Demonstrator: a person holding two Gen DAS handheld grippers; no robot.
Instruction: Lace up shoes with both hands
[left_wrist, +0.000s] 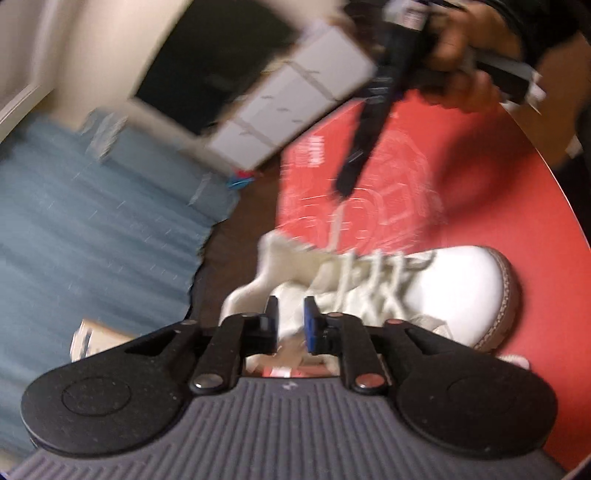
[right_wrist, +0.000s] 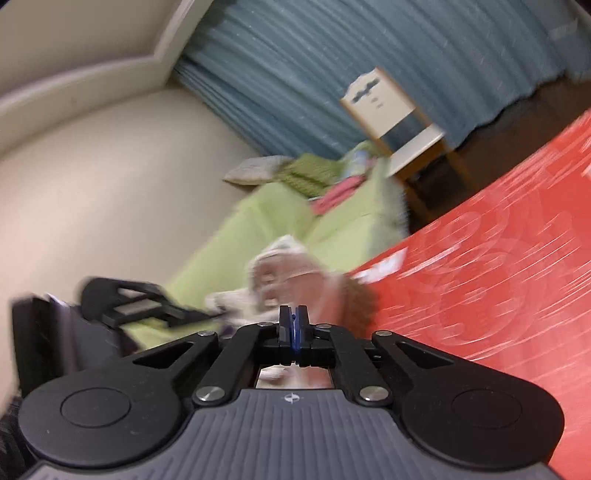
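A white shoe (left_wrist: 454, 280) lies on the red table (left_wrist: 535, 221) with its toe to the right and cream laces (left_wrist: 373, 280) crossed over the tongue. My left gripper (left_wrist: 291, 321) hangs open over the shoe's collar, nothing between its pads. My right gripper (left_wrist: 342, 190), held by a hand (left_wrist: 454, 40), reaches down from above. A lace strand (left_wrist: 334, 225) runs from its tip down to the shoe. In the right wrist view the right gripper (right_wrist: 293, 317) is shut, the blurred shoe (right_wrist: 284, 273) just beyond it and the left gripper's black frame (right_wrist: 125, 299) at the left.
A white taped box (left_wrist: 295, 96) stands past the table's far edge. A blue ribbed cloth (left_wrist: 92, 221) fills the left. A green sofa (right_wrist: 277, 221) and a small wooden chair (right_wrist: 399, 122) stand beyond the red table (right_wrist: 498, 277).
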